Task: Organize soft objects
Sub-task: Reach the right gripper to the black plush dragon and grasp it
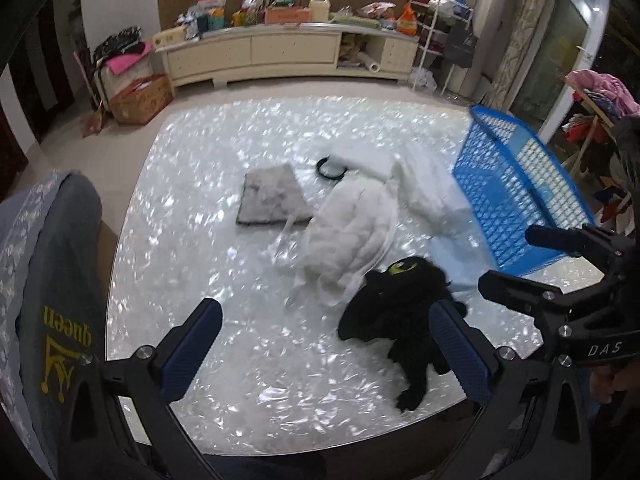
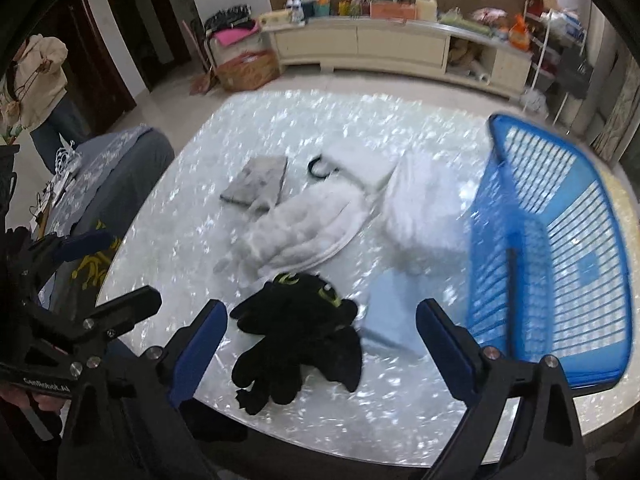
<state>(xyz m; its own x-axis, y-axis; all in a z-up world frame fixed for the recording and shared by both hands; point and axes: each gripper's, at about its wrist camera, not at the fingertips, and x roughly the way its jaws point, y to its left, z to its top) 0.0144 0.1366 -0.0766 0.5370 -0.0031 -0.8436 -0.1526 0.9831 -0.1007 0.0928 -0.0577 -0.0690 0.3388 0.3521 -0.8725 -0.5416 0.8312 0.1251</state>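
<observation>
both spread, empty grippers, left [image 1: 326, 350] and right [image 2: 322, 346], hover above the floppy black plush dragon [image 2: 298, 338]; a limb-only pinch risks dropping it short of the blue plastic lattice basket [image 2: 560, 240].

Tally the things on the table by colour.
Black: 2, plush toy and ring
White: 2, fluffy bundle and cloth
Grey: 1, pad
Light blue: 1, sheet
Blue: 1, basket
Total: 7

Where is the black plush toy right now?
The black plush toy lies on the shiny table, near its front edge, between the white fluffy bundle and the right gripper.
</observation>
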